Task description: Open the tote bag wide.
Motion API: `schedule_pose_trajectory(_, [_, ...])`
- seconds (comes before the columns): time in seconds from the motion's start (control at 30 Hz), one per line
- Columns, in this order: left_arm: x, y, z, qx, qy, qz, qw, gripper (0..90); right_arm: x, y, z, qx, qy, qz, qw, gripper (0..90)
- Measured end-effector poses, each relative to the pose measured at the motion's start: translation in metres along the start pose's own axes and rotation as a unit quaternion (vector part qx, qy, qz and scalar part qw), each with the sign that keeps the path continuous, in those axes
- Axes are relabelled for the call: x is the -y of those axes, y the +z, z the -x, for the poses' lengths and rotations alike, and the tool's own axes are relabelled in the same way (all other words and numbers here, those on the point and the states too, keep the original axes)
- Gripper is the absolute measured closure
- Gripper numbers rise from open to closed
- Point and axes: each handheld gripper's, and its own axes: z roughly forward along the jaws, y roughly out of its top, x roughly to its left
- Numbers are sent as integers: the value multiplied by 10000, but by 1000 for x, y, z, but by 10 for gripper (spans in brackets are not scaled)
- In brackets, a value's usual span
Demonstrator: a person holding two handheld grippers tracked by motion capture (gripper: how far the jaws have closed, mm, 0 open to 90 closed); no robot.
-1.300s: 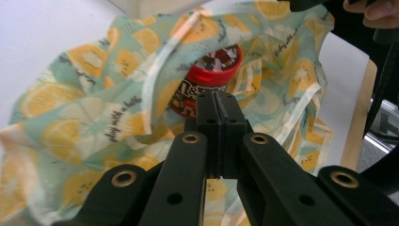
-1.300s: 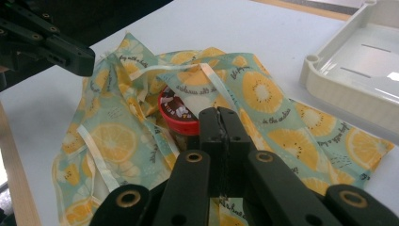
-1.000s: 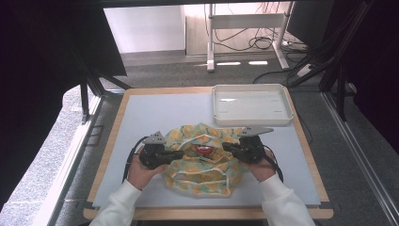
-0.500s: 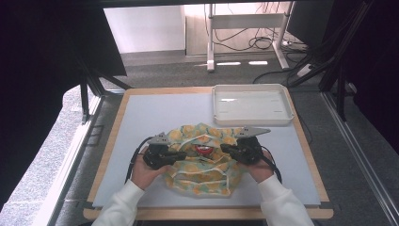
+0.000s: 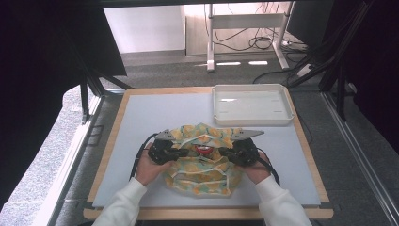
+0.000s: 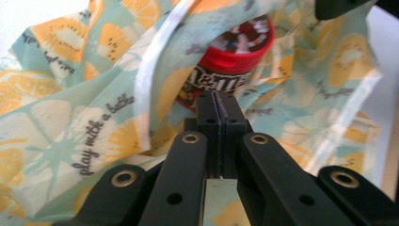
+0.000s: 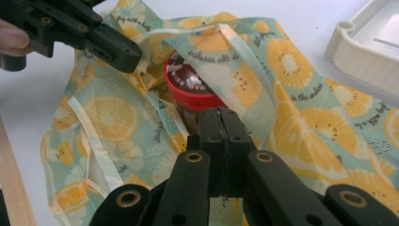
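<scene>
A cloth printed with orange slices (image 5: 202, 178) lies bunched on the board in front of the person. It loosely wraps a red-lidded candy tub (image 5: 204, 150), whose lid shows through a gap in the folds. My left gripper (image 5: 184, 153) lies on the cloth's left side, pointing at the tub. Its jaws are pressed together just short of the tub (image 6: 235, 56), with no cloth visible between them (image 6: 219, 96). My right gripper (image 5: 222, 152) mirrors it from the right and is also shut (image 7: 219, 113), close to the tub (image 7: 188, 84). The left gripper (image 7: 117, 49) appears opposite, over the cloth (image 7: 301, 117).
An empty white tray (image 5: 251, 121) stands at the back right of the pale board (image 5: 155, 117), just beyond the cloth; its corner (image 7: 357, 52) is near my right gripper. A wooden rim frames the board.
My left gripper has edged slightly inward and lower toward the tub. The right gripper and the cloth look unchanged.
</scene>
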Motion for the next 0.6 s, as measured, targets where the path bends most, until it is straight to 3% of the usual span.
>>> schedule_pose_trajectory(0.6, [-8, 14, -16, -105, -202, -92, 9997, 900, 11, 8, 5, -26, 88, -312, 9995, 886])
